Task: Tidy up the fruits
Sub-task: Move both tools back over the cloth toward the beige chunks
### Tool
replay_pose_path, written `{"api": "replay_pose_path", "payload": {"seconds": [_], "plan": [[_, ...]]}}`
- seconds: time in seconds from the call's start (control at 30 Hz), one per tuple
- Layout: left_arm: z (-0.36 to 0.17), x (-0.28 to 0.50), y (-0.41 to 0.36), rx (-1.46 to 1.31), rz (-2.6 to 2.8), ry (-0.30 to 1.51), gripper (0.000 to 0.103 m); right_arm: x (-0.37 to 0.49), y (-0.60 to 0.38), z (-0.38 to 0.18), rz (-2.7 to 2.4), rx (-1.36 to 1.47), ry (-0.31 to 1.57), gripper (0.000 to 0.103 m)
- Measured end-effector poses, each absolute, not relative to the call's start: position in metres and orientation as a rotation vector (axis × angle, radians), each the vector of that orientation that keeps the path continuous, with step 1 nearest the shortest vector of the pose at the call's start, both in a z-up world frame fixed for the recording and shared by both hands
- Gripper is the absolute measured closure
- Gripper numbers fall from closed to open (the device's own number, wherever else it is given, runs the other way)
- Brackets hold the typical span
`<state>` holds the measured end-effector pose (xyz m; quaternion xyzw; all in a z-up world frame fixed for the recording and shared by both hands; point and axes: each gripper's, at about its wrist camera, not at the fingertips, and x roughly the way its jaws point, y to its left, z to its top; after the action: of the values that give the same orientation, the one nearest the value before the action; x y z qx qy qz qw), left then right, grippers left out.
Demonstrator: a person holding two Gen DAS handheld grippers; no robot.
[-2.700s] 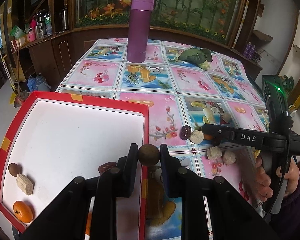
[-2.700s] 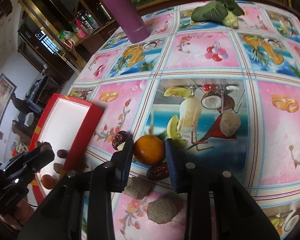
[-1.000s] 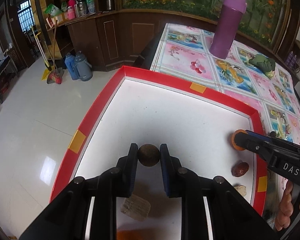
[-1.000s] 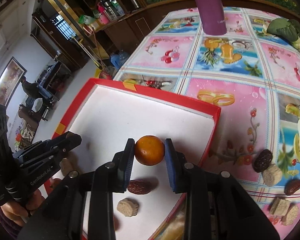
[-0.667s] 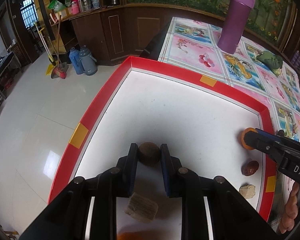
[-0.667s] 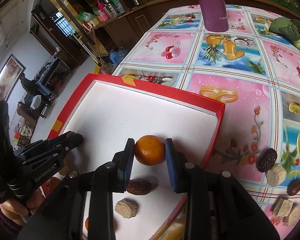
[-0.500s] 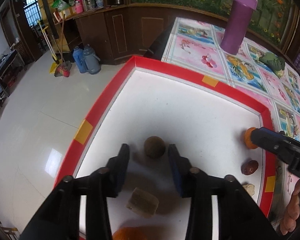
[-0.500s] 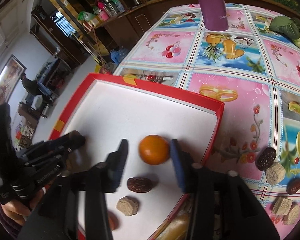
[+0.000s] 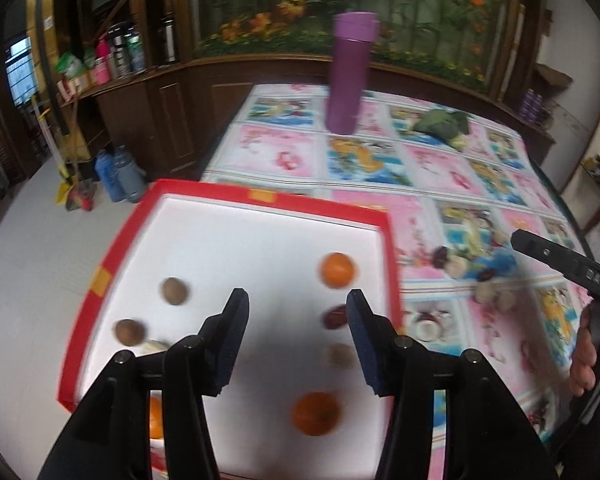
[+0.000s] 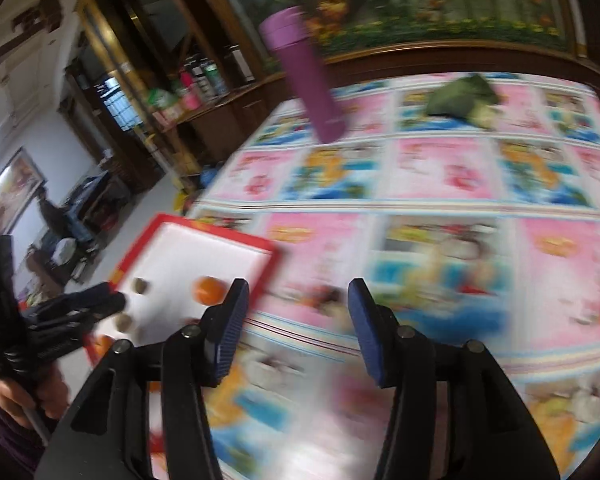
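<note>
A red-rimmed white tray (image 9: pixel 204 188) holds a brown round fruit (image 9: pixel 175 291), a second brown one (image 9: pixel 129 331), two oranges (image 9: pixel 337 270) (image 9: pixel 315 413), a red date (image 9: pixel 335 317) and pale chunks. My left gripper (image 9: pixel 294 304) hangs above the tray, its jaws opening with nothing between them. My right gripper (image 10: pixel 296 300) is over the tablecloth just right of the tray (image 10: pixel 220 228), jaws opening and empty. The orange (image 10: pixel 208 290) lies beside its left finger. Loose dates and pale pieces (image 9: pixel 460 260) lie on the cloth.
A tall purple flask (image 9: pixel 350 76) stands at the far side of the patterned tablecloth, with a green leafy bundle (image 9: pixel 444 124) to its right. The tray overhangs the table's left edge above the floor. Both views are motion-blurred.
The left gripper let go of the brown fruit and the right let go of the orange, both left in the tray. Both grippers widened, lifted and swung right toward the tablecloth.
</note>
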<state>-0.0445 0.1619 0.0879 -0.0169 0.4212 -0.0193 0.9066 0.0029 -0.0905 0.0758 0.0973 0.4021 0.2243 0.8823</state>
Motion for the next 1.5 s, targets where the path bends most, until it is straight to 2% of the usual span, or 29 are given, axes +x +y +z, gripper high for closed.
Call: {"api": "replay_pose_path", "payload": {"seconds": [0.3,0.8,1.27,1.33,1.37,1.43,1.5], "plan": [[0.076,-0.052,0.089,0.010,-0.164,0.910,0.053,0.005,-0.188,0.047,0.286,0.385,0.829,0.049],[0.039,-0.027,0.019,0.090,-0.248,0.968,0.053,0.012,-0.215,0.037,0.228,0.473,0.868,0.049],[0.021,-0.002,-0.007,0.089,-0.335,0.991,0.054,0.015,-0.216,0.036,0.243,0.489,0.879,0.049],[0.021,-0.001,-0.007,0.090,-0.347,0.986,0.064,0.019,-0.215,0.034,0.255,0.497,0.896,0.049],[0.021,0.000,-0.006,0.091,-0.355,0.982,0.066,0.021,-0.214,0.033,0.255,0.493,0.899,0.049],[0.021,0.000,-0.005,0.087,-0.372,0.972,0.078,0.027,-0.209,0.034,0.246,0.453,0.896,0.049],[0.021,0.002,-0.002,0.073,-0.384,0.969,0.078,0.032,-0.202,0.035,0.242,0.408,0.890,0.049]]}}
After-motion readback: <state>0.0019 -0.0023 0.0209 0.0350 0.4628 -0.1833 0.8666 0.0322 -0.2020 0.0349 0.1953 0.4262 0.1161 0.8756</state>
